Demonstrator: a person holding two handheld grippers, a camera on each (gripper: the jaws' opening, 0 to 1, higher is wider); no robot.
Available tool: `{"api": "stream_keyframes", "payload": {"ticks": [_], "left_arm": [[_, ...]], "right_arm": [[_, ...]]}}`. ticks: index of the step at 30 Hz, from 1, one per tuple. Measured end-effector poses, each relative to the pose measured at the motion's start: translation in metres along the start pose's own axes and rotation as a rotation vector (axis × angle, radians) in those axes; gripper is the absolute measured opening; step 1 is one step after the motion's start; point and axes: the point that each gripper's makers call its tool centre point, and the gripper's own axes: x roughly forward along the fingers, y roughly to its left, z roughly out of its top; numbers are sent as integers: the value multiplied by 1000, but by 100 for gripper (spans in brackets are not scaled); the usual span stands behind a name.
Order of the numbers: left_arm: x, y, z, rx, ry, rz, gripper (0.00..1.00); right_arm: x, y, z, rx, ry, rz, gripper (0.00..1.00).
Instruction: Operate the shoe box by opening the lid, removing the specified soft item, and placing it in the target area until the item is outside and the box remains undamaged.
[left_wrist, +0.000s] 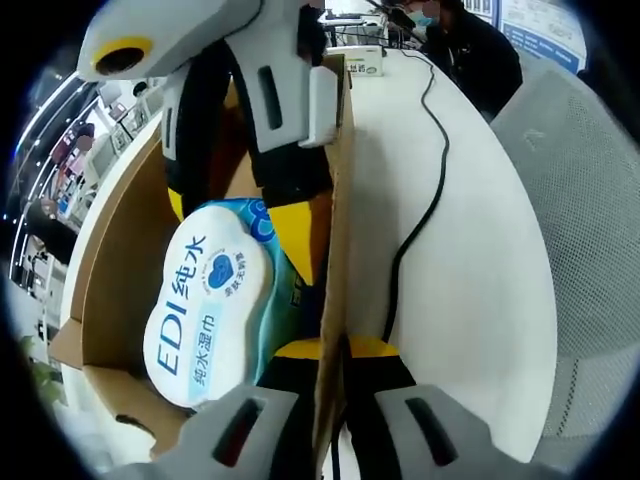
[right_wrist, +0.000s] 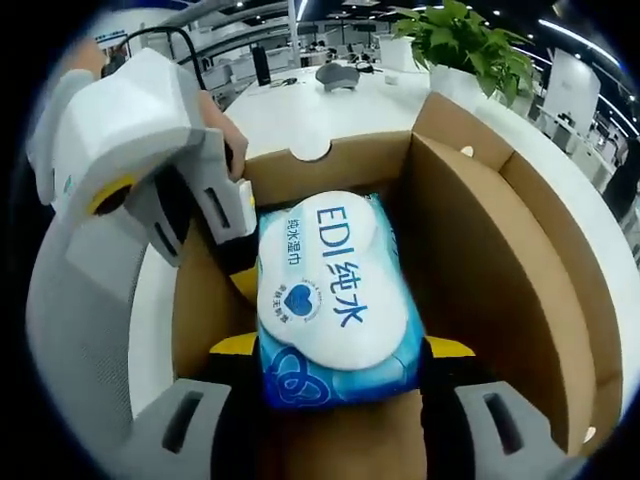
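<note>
An open brown cardboard shoe box (left_wrist: 110, 260) (right_wrist: 480, 260) lies on a white table. Inside it is a soft blue pack of wet wipes (left_wrist: 205, 305) (right_wrist: 335, 290) with a white "EDI" label. In the right gripper view my right gripper (right_wrist: 342, 348) is shut on the pack, one yellow pad on each side of it. It enters the left gripper view from the top (left_wrist: 240, 215), reaching down into the box. My left gripper (left_wrist: 338, 350) straddles the box's side wall and is shut on it; in the right gripper view it sits at the left wall (right_wrist: 235, 265).
A black cable (left_wrist: 425, 190) runs across the white table (left_wrist: 470, 300) beside the box. A grey mesh chair (left_wrist: 590, 200) stands at the table's edge, with a person (left_wrist: 470, 40) seated behind. A green plant (right_wrist: 460, 40) stands beyond the box's far end.
</note>
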Motion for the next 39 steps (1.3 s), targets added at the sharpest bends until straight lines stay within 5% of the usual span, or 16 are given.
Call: {"api": "stream_keyframes", "payload": {"ticks": [19, 27, 30, 39], "left_arm": [[0, 0, -1, 1, -1, -1, 4], [1, 0, -1, -1, 0, 0, 4], [0, -2, -1, 57, -10, 15, 4], [0, 0, -1, 17, 1, -9, 4]], "right_arm": [[-36, -27, -53, -25, 66, 12, 60], [-35, -26, -52, -46, 78, 15, 59], [-35, -26, -53, -42, 85, 17, 60], [-33, -26, -52, -63, 107, -22, 63]]}}
